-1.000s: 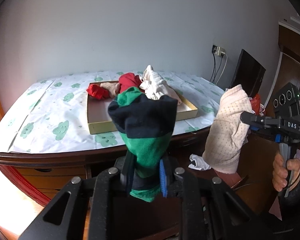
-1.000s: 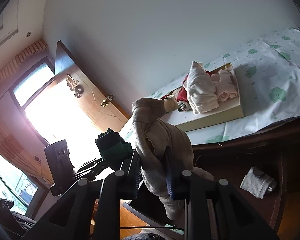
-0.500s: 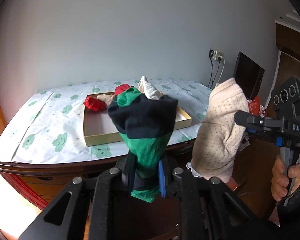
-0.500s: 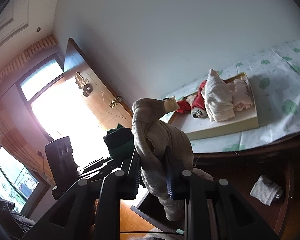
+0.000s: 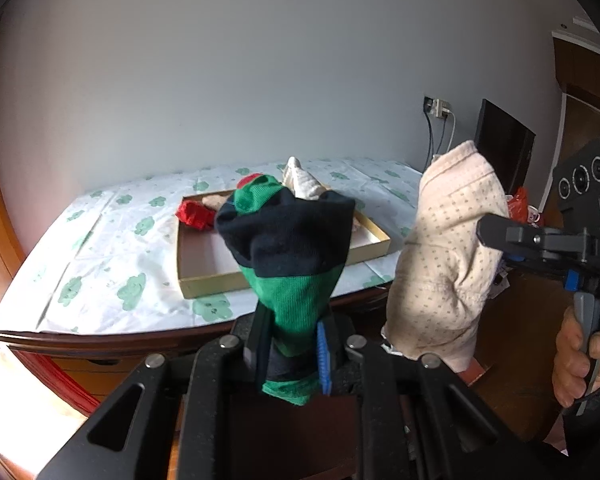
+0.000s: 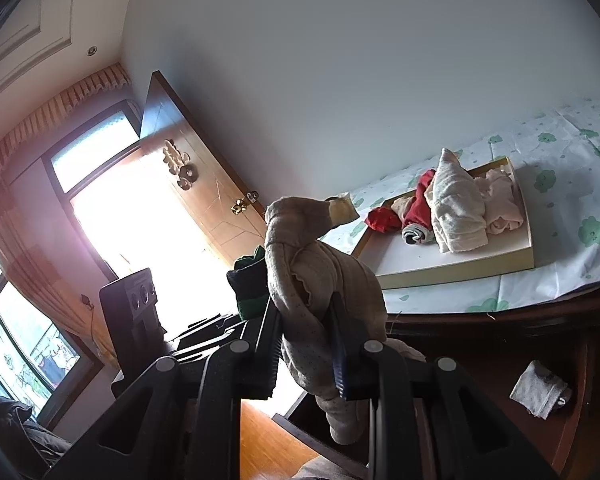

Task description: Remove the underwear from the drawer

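I am carrying two pieces out of the drawer at once. Nearest me, my left gripper [image 5: 292,354] is clamping the green and navy underwear [image 5: 288,248] tight, its jaws closed right down on the fabric, which is standing up above them. At about three o'clock from it, my right gripper [image 6: 306,344] is pinching the beige dotted underwear [image 6: 320,280] between nearly closed jaws, the cloth bunching above and trailing below. My right hand [image 5: 580,360] is wrapping the handle, the tool pointing almost level; the left one is tipping downward. Beyond, at twelve o'clock, the shallow box [image 5: 204,284] is sitting on the patterned tabletop [image 5: 100,248], already holding folded clothes. Next, I judge, both pieces need carrying over its rim and releasing. A grey piece [image 6: 540,394] is lying in the drawer [image 6: 572,424].
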`<state>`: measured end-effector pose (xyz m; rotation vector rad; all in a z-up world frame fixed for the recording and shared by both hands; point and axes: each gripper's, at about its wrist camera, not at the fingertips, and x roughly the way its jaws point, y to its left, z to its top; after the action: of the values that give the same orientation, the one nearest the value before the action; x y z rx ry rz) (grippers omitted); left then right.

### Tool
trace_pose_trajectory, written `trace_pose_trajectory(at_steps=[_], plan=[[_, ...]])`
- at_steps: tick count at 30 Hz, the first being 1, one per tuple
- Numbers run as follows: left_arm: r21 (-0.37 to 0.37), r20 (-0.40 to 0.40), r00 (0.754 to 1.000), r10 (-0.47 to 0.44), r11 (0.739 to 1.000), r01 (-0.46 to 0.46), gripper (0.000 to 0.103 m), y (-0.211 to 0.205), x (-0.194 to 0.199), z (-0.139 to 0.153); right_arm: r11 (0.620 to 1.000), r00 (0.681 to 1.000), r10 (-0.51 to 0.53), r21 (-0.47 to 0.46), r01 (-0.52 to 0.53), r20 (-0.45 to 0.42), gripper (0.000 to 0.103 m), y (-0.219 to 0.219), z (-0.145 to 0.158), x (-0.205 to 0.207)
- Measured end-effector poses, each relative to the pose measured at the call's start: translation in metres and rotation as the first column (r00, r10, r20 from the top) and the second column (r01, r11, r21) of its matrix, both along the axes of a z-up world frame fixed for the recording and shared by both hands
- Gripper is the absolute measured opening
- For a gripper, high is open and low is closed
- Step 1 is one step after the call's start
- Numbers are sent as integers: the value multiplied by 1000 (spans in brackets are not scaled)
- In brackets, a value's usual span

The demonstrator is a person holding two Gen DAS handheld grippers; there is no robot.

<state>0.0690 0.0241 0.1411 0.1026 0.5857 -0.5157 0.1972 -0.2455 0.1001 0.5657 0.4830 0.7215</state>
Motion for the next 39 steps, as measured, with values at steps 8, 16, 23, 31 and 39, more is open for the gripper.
trace_pose_trajectory(at_steps=[8, 16, 23, 31, 39], plan=[[5, 51, 998, 19, 1000, -19, 17, -2, 3, 16, 1000, 999, 12, -15, -12, 30, 24, 9, 14, 5], [0, 72, 997, 25, 1000, -25, 17, -2, 18, 23, 1000, 998, 18, -8, -17, 65, 24, 15, 33, 21], [-16, 82, 995, 52, 999, -50, 17, 8, 39, 27, 1000, 998, 2, -1, -1, 70, 24, 18, 41, 49], [-14, 65, 993, 98, 995, -98, 17, 13, 78, 25, 1000, 998, -21, 15, 20, 52, 24, 21, 40, 91], [-6, 2, 995, 103, 995, -103, 17, 2, 113, 10, 999, 999, -36, 6, 36, 4, 24, 34, 25, 138]])
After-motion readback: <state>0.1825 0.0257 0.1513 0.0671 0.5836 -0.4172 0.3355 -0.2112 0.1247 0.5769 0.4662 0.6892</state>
